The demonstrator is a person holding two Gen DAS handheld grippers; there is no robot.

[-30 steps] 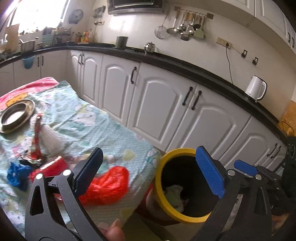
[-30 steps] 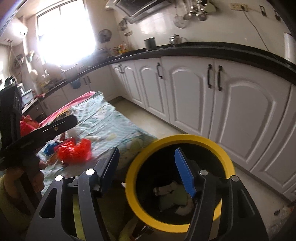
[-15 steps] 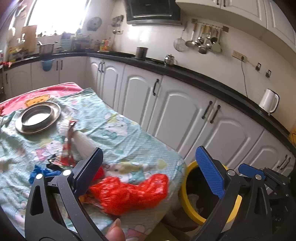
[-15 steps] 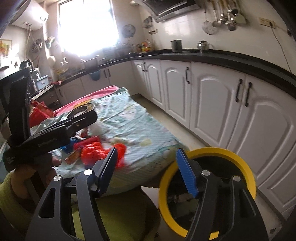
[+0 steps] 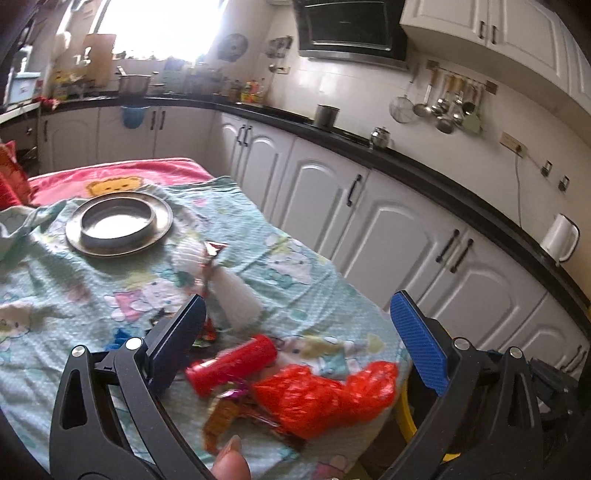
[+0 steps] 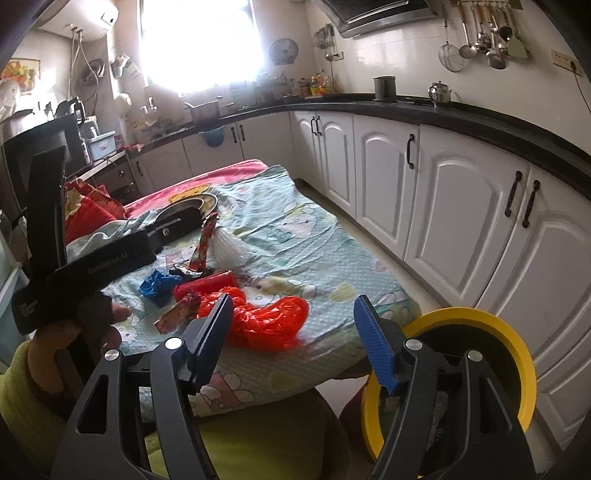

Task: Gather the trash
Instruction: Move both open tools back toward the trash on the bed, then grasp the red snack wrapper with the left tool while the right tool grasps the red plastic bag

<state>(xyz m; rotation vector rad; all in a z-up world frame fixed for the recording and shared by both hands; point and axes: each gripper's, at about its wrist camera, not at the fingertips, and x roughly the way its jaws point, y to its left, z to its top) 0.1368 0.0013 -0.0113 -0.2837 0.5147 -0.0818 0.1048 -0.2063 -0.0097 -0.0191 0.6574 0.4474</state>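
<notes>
Both views have swung off the yellow bin [image 6: 454,373] onto the table, where I find the red bag [image 5: 325,395] at the near edge, lengthwise across both released, empty grippers, left gripper [image 5: 295,347] nearer than the right gripper [image 6: 291,328].

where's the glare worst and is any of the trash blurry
Right wrist view: the bright window blows out to white, hazing the counter below. Left wrist view: same window glares, and the crumpled red plastic bag and red cylindrical wrapper look motion-smeared; cabinets bow from fisheye.
</notes>
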